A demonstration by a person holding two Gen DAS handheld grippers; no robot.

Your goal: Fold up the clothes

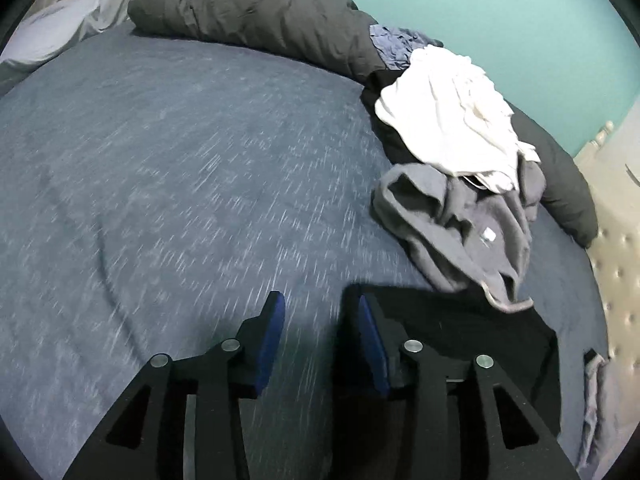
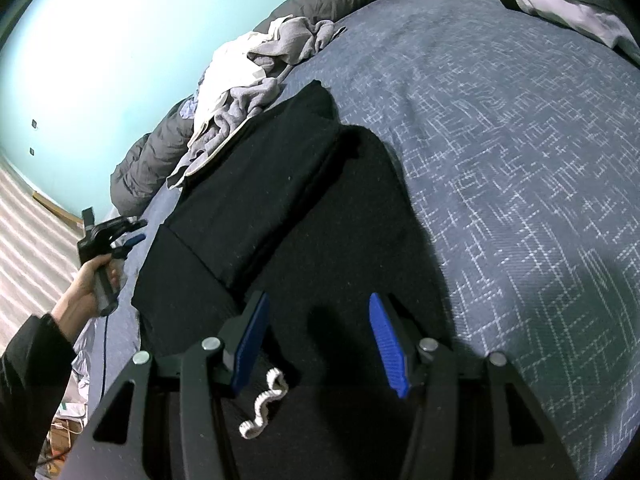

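A black garment (image 2: 280,168) lies folded lengthwise on the blue-grey bed cover (image 2: 500,160), with a white drawstring (image 2: 264,408) at its near end. My right gripper (image 2: 318,304) hangs over that near end with its jaws apart, and the blue pads (image 2: 384,340) press on nothing. My left gripper (image 1: 320,312) is open over bare bed cover (image 1: 180,160), just left of the black garment's edge (image 1: 460,328). In the right wrist view a hand (image 2: 86,280) holds the left gripper (image 2: 130,234) at the garment's left side.
A heap of clothes lies beyond the black garment, with a white piece (image 1: 448,112) on a grey fleece (image 1: 460,220). A dark rolled duvet (image 1: 248,8) runs along the teal wall. A pale pillow (image 1: 60,28) is at far left and a tufted headboard (image 1: 616,240) at right.
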